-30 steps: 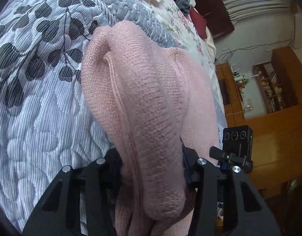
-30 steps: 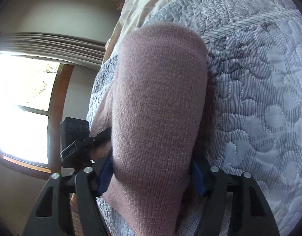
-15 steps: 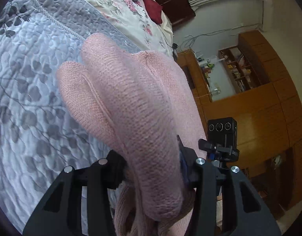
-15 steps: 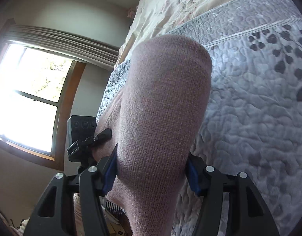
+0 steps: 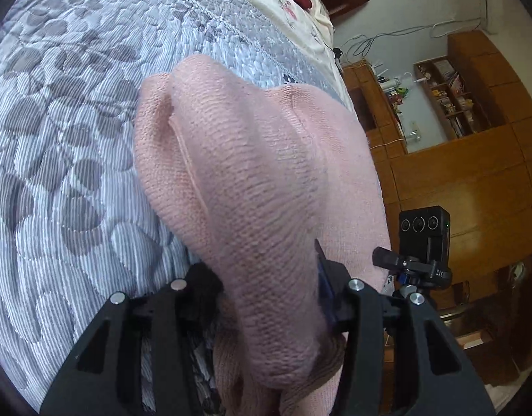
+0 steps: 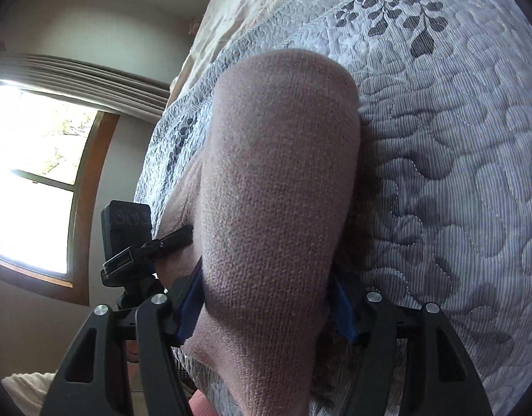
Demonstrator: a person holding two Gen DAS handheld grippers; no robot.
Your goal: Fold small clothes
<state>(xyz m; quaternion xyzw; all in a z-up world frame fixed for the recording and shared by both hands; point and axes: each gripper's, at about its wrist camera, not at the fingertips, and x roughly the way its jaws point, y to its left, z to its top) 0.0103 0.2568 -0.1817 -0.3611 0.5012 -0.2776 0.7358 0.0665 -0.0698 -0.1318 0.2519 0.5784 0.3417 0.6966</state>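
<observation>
Risk: pink knit (image 5: 266, 180) bunched thick in both clamped grippers, left gripper (image 5: 266, 298), right gripper (image 6: 269, 308); uneven release over quilt (image 6: 456, 138) skews fold.

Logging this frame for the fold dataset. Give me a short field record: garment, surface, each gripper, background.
garment: pink knit garment, bunched, gripped at two places
surface: grey leaf-print quilt on a bed
left gripper: shut on the knit
right gripper: shut on the knit, fabric draped forward over it
background: wooden cabinets in left view; bright window in right view
fold state: cannot tell
</observation>
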